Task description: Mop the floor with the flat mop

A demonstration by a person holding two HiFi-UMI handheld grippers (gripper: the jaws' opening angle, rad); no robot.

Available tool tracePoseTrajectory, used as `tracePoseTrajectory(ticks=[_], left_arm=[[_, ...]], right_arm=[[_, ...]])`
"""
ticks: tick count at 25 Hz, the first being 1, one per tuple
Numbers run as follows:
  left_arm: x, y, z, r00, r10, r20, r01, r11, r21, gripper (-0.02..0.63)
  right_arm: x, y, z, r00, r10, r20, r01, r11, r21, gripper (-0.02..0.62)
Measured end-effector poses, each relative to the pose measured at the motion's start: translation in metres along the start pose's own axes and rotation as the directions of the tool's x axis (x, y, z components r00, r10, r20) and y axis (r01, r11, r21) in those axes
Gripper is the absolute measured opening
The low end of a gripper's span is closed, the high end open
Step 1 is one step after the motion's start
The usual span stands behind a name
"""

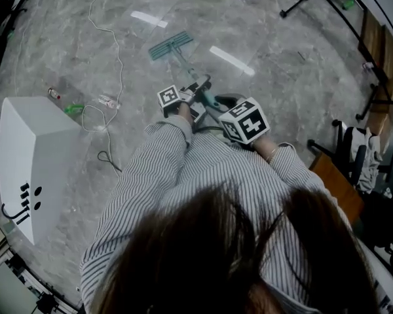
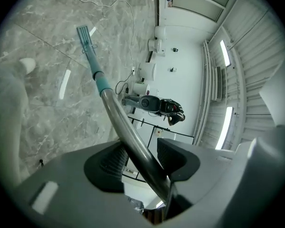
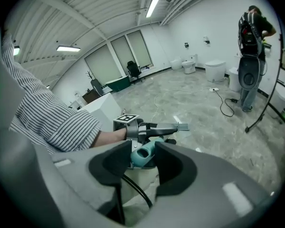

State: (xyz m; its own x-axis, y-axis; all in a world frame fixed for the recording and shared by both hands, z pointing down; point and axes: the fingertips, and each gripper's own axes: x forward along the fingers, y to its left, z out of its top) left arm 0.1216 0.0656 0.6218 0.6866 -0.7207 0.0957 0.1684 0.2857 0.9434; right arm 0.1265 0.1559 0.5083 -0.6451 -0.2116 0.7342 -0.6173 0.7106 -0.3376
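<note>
Mid-stroke, I judge: the left hand-held gripper (image 2: 141, 159) pinches the silver metal pole (image 2: 115, 113), the right hand-held gripper (image 3: 145, 161) clamps the teal handle end (image 3: 141, 151), and the teal-headed flat mop (image 1: 171, 45) rests on the grey marbled floor (image 1: 281, 64) at twelve o'clock, so an even forward push comes next.

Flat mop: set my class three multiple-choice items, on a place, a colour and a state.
1. The mop head lies: A on the floor ahead of the person; B on a chair; C against a wall.
2. The end of the mop handle is: A red; B teal; C yellow.
3. The left gripper is: A open, empty; B shut on the mop handle; C on the floor.
A, the head view shows it flat on the floor; B, the right gripper view shows teal; B, its own view shows it clamping the handle.
</note>
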Motion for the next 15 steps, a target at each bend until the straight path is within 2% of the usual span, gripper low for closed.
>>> tracePoseTrajectory(ticks=[3,6,9,15], left_arm=[[0.007,-0.003,0.037,0.999,-0.015,0.048,0.016,1.000,-0.012,0.201],[0.023,-0.011,0.093,0.997,-0.005,0.073,0.006,1.000,-0.025,0.199],[0.039,-0.028,0.153,0.998,0.020,0.054,-0.018,0.999,-0.032,0.189],[0.070,-0.066,0.280,0.997,0.081,-0.008,-0.081,0.996,0.027,0.190]], right_arm=[[0.026,-0.012,0.021,1.000,0.014,-0.026,-0.014,1.000,-0.007,0.150],[0.062,-0.033,0.058,0.999,0.009,-0.037,-0.008,1.000,0.012,0.150],[0.101,-0.053,0.108,0.999,-0.006,-0.045,0.008,0.999,0.042,0.149],[0.170,-0.089,0.222,0.997,-0.066,-0.045,0.069,0.994,0.079,0.143]])
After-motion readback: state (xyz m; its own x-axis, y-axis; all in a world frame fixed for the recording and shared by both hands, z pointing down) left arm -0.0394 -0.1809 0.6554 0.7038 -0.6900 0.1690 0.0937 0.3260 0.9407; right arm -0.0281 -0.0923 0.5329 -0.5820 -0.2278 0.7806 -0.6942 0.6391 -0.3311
